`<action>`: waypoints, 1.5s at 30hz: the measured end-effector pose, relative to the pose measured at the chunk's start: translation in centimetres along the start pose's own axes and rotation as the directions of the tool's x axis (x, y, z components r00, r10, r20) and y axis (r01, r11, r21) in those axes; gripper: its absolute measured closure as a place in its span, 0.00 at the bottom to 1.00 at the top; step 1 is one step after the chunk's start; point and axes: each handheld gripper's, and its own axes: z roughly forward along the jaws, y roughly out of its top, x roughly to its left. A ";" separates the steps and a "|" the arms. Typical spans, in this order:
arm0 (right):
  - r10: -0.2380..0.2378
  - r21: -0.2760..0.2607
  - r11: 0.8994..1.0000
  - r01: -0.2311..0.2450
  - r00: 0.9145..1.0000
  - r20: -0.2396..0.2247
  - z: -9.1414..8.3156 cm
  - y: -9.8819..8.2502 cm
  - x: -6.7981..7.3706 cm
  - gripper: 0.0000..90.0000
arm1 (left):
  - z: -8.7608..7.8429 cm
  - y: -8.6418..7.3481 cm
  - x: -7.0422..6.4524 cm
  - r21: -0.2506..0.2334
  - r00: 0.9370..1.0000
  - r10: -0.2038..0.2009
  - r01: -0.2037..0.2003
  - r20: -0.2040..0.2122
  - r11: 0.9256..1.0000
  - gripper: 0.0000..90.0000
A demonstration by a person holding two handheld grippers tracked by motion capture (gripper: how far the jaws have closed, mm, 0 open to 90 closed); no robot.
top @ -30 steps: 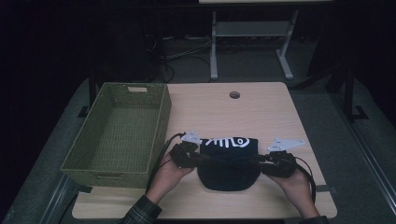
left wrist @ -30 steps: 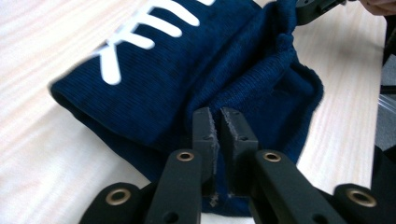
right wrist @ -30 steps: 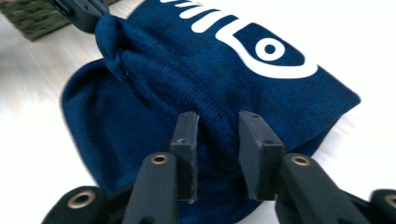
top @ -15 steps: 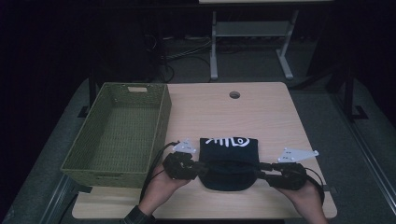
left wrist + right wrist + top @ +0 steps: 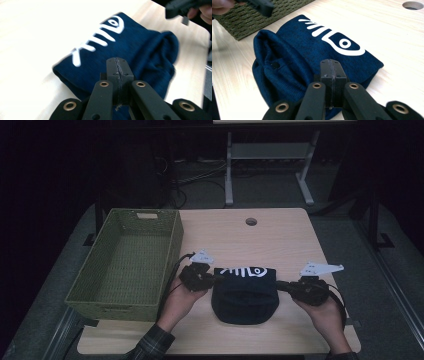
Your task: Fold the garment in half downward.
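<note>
Plaid sleeve (image 5: pixel 152 344); black brass-riveted jaws, trailing cables

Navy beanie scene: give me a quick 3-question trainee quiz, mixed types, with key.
1. True or false: the navy beanie lies inside the green woven basket.
2. Multiple choice: the white print on the beanie is A) a star, B) a fish skeleton, C) a number.
3. Short answer: in what state are the jaws of the left hand-held gripper and the right hand-held gripper, and where are they relative to the beanie?

Key:
1. False. It lies on the wooden table, right of the basket.
2. B.
3. Both have just been closing and are shut, one at each side edge of the beanie; whether fabric is pinched cannot be told.
</note>
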 end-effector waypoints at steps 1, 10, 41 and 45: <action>-0.001 0.002 1.000 0.001 1.000 -0.001 0.2 0.1 -0.1 1.00 | 0.2 0.2 0.2 -0.002 1.000 -0.004 0.003 -0.006 1.000 1.00; -0.018 0.039 0.999 0.019 1.000 -0.025 1.6 -0.2 0.4 1.00 | 2.9 1.4 3.1 0.022 0.997 -0.055 0.056 -0.057 0.998 1.00; -0.066 0.169 0.982 0.081 0.994 -0.092 5.0 -4.8 5.1 1.00 | 9.7 0.4 4.7 0.186 0.999 0.002 0.004 -0.033 0.982 1.00; -0.088 0.169 0.980 0.105 0.990 -0.109 5.3 -4.8 5.7 1.00 | 10.0 0.7 4.5 0.178 0.999 0.005 0.001 -0.034 0.984 1.00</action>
